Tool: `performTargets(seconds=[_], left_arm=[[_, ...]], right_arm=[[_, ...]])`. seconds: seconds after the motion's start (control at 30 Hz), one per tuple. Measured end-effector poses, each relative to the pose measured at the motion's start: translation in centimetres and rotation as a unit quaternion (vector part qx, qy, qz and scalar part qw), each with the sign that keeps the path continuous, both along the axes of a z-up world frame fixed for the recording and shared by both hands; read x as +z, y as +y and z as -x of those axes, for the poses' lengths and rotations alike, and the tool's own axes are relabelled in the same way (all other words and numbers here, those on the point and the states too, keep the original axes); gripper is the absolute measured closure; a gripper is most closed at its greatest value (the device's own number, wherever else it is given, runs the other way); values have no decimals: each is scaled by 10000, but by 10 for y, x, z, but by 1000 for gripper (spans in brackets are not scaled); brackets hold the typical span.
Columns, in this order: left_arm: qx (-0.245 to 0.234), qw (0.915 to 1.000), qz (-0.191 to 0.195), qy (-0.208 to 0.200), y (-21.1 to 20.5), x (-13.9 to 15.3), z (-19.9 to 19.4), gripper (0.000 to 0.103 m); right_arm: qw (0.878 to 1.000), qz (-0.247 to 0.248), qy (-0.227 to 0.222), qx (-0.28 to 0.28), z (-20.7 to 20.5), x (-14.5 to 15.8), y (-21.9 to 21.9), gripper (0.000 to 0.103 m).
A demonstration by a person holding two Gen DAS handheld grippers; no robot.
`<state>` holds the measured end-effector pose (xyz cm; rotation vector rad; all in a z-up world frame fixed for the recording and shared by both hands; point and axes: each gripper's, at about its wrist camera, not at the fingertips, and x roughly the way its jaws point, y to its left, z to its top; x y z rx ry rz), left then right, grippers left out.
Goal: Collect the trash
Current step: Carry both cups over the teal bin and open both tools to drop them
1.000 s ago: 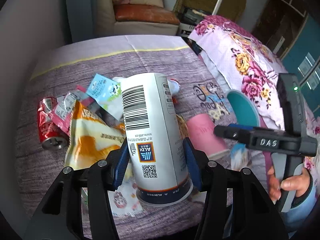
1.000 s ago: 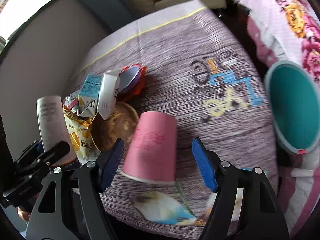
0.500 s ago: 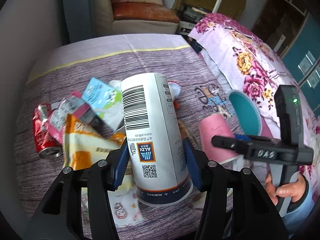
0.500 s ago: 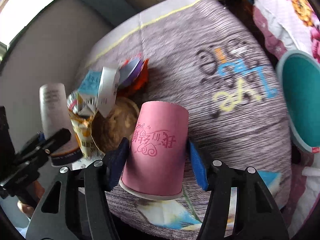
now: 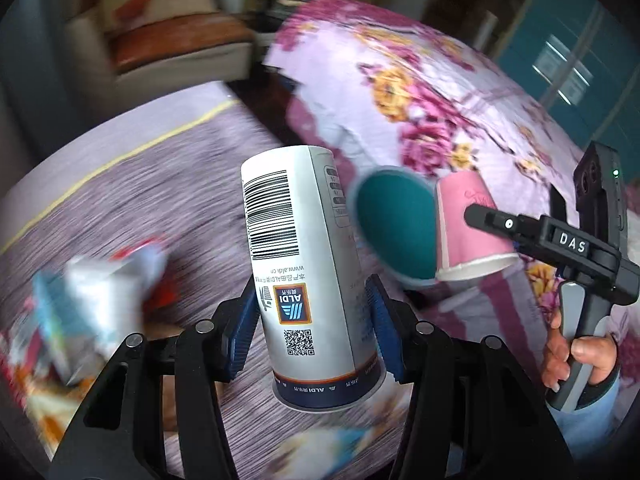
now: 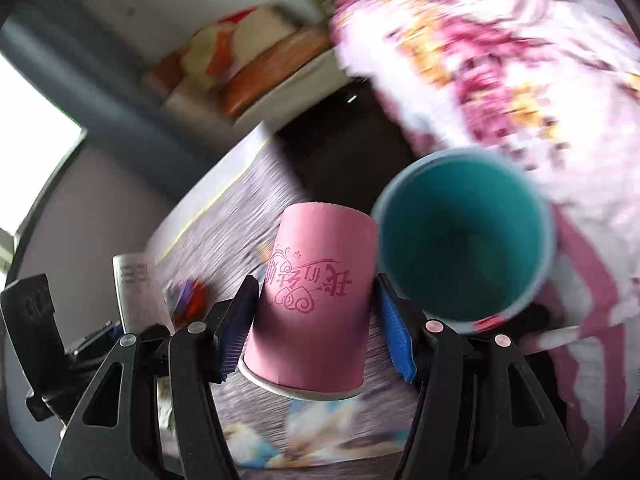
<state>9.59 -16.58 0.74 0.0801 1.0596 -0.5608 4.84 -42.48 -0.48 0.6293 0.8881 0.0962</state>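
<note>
Purple tablecloth blurs beneath two held cups. One white ALDI cup sits pinched upside down in the left gripper; one pink cup, also inverted, is clamped in the right gripper beside one teal bin.

The white cup looks like smooth paper with a soft shine. The pink cup is matt paper. The bin looks like smooth teal plastic. The gripper pads are ridged blue rubber on matt black plastic arms with shiny metal pins. The table cover looks like rough woven cloth. The blanket is soft flowered cloth.
</note>
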Motion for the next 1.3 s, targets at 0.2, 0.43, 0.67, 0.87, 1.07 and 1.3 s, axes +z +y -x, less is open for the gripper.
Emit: performTargets(seconds=[0.2, 0.43, 0.67, 0.87, 1.07, 1.3], left_arm=[[-607, 9979, -186, 141, -83, -27, -17, 49], [-1044, 9917, -588, 457, -153, -75, -36, 49], [-1158, 9875, -808, 696, -180, -109, -54, 49], [-1017, 9869, -966, 802, -182, -126, -64, 36], [-864, 9897, -927, 671, -172, -117, -65, 22], [-647, 9927, -755, 688, -146, -97, -63, 11]], right_arm=[[9973, 20, 26, -739, 8, -19, -69, 46], [9934, -75, 322, -1094, 4, -60, -105, 46], [9902, -9, 570, -1278, -2, -81, -119, 46], [9906, 21, 673, -1194, -15, -91, -115, 46], [9910, 63, 784, -1081, -22, -96, -108, 46], [9907, 159, 1006, -901, -31, -100, -95, 42]])
